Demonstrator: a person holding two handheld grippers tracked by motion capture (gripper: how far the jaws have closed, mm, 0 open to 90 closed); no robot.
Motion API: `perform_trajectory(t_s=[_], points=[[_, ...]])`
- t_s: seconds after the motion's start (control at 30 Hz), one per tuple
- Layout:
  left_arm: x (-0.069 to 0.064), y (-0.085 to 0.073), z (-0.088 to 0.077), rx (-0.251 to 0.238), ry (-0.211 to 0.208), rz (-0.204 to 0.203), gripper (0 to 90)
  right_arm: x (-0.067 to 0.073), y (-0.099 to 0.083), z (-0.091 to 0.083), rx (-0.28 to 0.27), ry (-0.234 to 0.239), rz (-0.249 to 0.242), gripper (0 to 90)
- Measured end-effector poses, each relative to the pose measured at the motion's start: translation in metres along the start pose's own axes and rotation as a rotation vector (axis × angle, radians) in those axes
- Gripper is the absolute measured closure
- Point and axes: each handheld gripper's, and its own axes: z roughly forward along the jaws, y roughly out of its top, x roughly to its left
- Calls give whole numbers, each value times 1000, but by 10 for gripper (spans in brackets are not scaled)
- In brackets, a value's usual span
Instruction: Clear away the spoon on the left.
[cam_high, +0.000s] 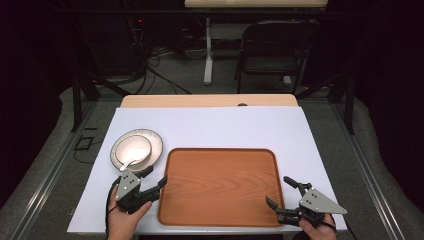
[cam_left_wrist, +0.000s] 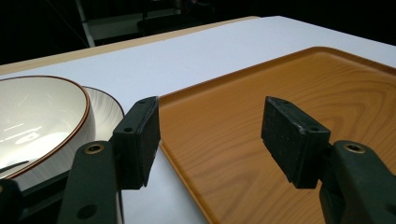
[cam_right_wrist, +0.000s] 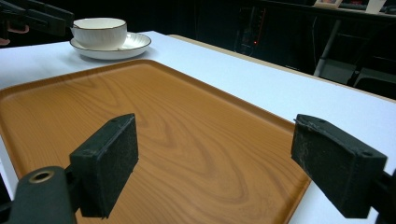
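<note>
At the table's near edge I hold the left gripper (cam_high: 156, 180) and right gripper (cam_high: 282, 192) spread, gripping nothing. The tray (cam_high: 220, 200) lies bare; the bowl (cam_high: 131, 149) sits on its plate (cam_high: 155, 140) by the tray's far-left corner, so nothing looks started.

A wooden tray (cam_high: 222, 186) lies flat on the white table cover, rectangular with rounded corners and a low raised rim, its grain showing and its surface bare. Just off the tray's far left corner sits a white bowl (cam_high: 131, 149) with a thin brown rim, upright on a white plate (cam_high: 154, 141); a spoon (cam_high: 128, 163) rests in the bowl.
</note>
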Motion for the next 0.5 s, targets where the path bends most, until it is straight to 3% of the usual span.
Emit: perform_trajectory(t_s=[0.5], points=[[-2,3,-4,7,5,-16,371,1,0,1,6,4,-2,143]])
